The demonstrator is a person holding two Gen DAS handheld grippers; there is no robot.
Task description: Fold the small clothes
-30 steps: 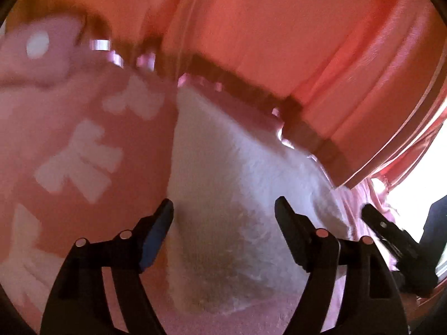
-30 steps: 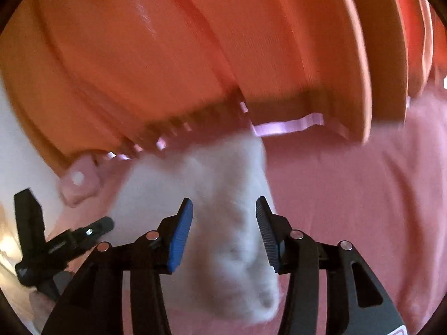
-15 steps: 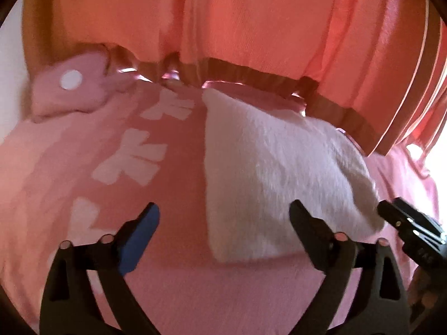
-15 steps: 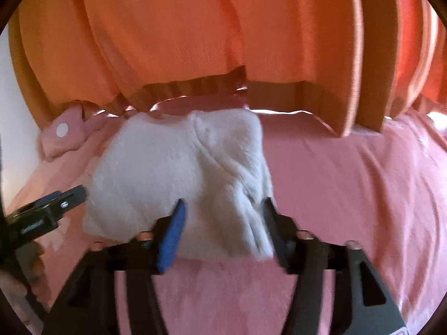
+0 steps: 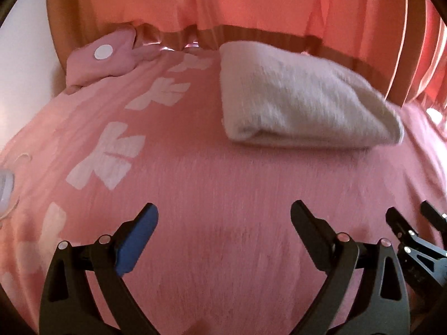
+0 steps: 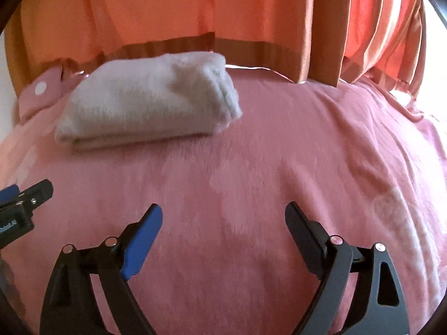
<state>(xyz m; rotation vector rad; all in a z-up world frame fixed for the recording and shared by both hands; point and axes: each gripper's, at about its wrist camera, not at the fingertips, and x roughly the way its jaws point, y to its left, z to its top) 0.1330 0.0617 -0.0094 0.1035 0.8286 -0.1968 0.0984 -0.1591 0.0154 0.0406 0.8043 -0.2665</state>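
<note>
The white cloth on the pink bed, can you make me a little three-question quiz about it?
1. True or false: the left gripper is pinching the white cloth.
2. What lies under the white cloth? A) a wooden floor B) the pink bedspread C) a blue tray
3. Fill in: the right gripper has its jaws ____.

Key: 1 false, both grippers are clear of the folded cloth. 2 B. 3 open.
</note>
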